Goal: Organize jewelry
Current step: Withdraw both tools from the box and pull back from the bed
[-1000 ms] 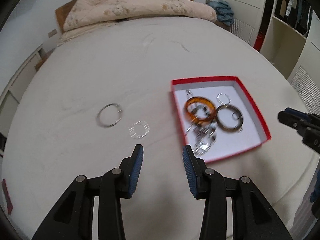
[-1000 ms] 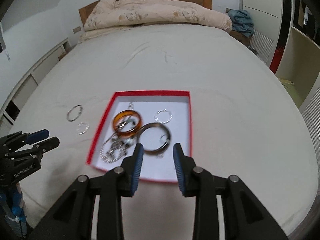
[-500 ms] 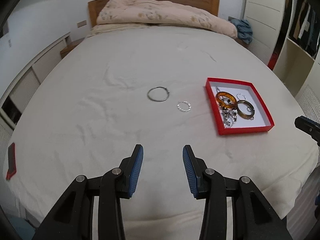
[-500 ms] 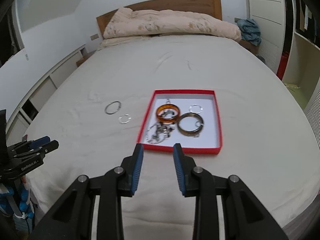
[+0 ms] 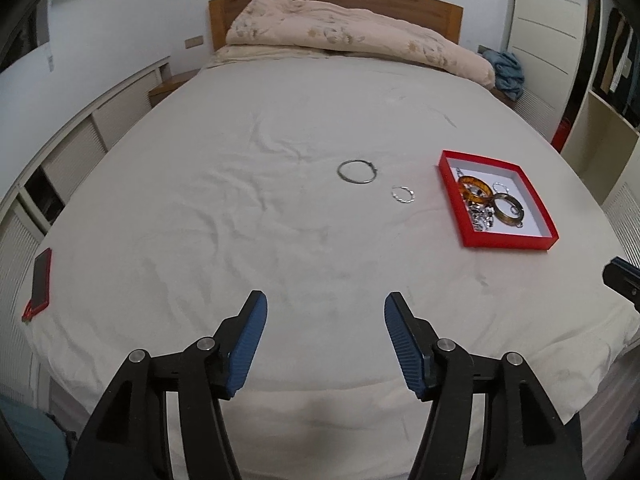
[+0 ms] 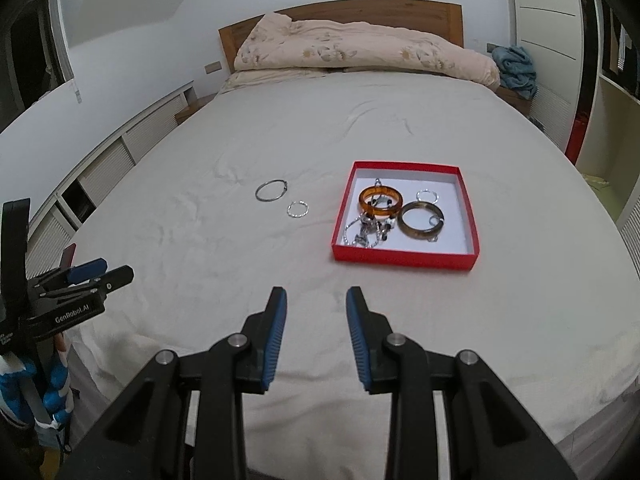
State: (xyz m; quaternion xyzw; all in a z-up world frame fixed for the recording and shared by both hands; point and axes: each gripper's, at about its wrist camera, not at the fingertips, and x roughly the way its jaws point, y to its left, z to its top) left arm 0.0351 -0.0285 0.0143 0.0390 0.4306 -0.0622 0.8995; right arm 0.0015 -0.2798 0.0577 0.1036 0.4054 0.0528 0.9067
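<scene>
Two loose hoops lie on the bed sheet, centre of the left wrist view: large steel ring [image 5: 357,171], small twisted silver ring [image 5: 403,194], just left of the red box [image 5: 508,242]. Judged light, stiff, thin and slippery; pinch across the wire rim, since the soft sheet gives. Left gripper [image 5: 324,342] spread wide, empty. Right gripper [image 6: 316,336] spread, empty.

light: dim, even, soft shadows; focus: sharp; edges: fisheye-bent, dark corners

Both wrist views face the headboard [image 5: 336,4] from the bed's foot, sharing the red tray [image 6: 404,258].
</scene>
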